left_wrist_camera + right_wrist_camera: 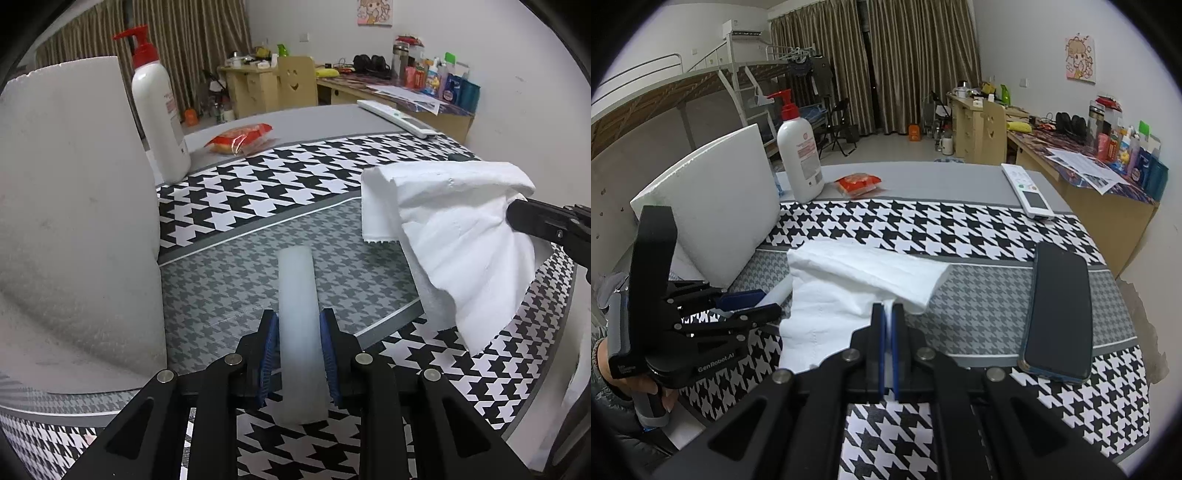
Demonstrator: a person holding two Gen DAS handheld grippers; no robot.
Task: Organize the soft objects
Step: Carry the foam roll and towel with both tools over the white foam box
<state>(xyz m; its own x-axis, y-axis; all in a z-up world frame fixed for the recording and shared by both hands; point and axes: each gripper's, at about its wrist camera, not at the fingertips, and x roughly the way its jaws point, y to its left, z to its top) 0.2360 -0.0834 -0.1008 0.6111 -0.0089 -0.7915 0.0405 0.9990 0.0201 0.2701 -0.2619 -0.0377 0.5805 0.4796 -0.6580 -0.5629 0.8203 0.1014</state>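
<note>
Pinching a white tissue sheet between tightly pressed pads, the right gripper holds the sheet by one gathered edge, so that the rest drapes and folds over the grey houndstooth panel of the table mat. That edge grip looks chosen to keep the thin paper under control while it is moved; a sheet this limp would likely crumple if pushed flat.

The left gripper is closed on a translucent white foam stick, its blue pads pressing both long sides at about mid-length, so the stick points forward along the fingers, over the mat near the table's near edge. The mid-length hold probably keeps the soft stick from drooping.

A thick white foam block stands on edge along the left side of the table, with a red-capped pump bottle just behind it. Towards the far edge lie a red snack packet and a white remote; a dark phone rests near the right edge.
</note>
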